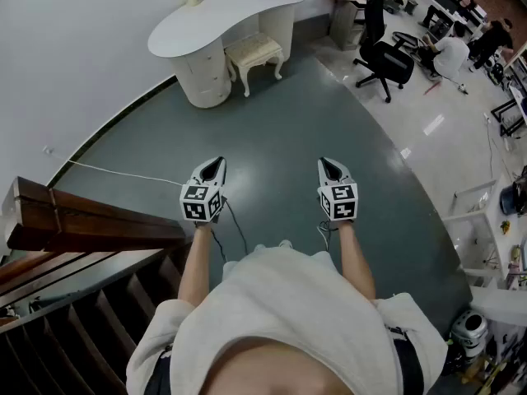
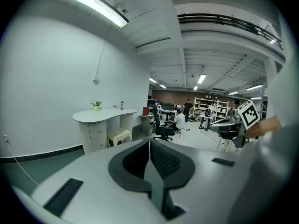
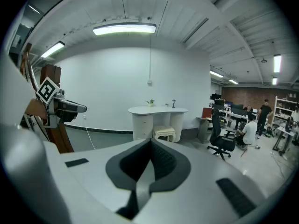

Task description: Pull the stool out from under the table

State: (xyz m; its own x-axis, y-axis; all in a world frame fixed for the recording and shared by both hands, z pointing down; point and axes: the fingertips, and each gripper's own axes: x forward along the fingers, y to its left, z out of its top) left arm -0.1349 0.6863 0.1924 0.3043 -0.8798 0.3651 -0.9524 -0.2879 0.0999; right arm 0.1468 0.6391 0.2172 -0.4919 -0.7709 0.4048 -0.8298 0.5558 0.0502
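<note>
Nearest to me, my left gripper (image 1: 214, 164) and my right gripper (image 1: 328, 165) were held out level, side by side but apart. Each had its jaws closed pad to pad with nothing between them. Beyond them lay a wide stretch of bare dark green floor (image 1: 280, 138), so I stood well apart from the work. At the far edge of that floor, against the white wall, stood the curved white table (image 1: 222, 15). The stool (image 1: 255, 52) was tucked under its front edge, in the gap between the drawer pedestal on the left and the panel leg on the right. Part of its seat showed in front of the tabletop. The seat looked oblong, with its long axis running along the table's front edge and a long side turned toward me, so it would come out broadside. I judged it light, a stiff cream frame on four curved legs under a soft padded top that would give under my jaws. The padding was no place to grip. I thought the hard rail just below the cushion, or the top of a front leg, was better, and pulling low would keep it from tipping.
</note>
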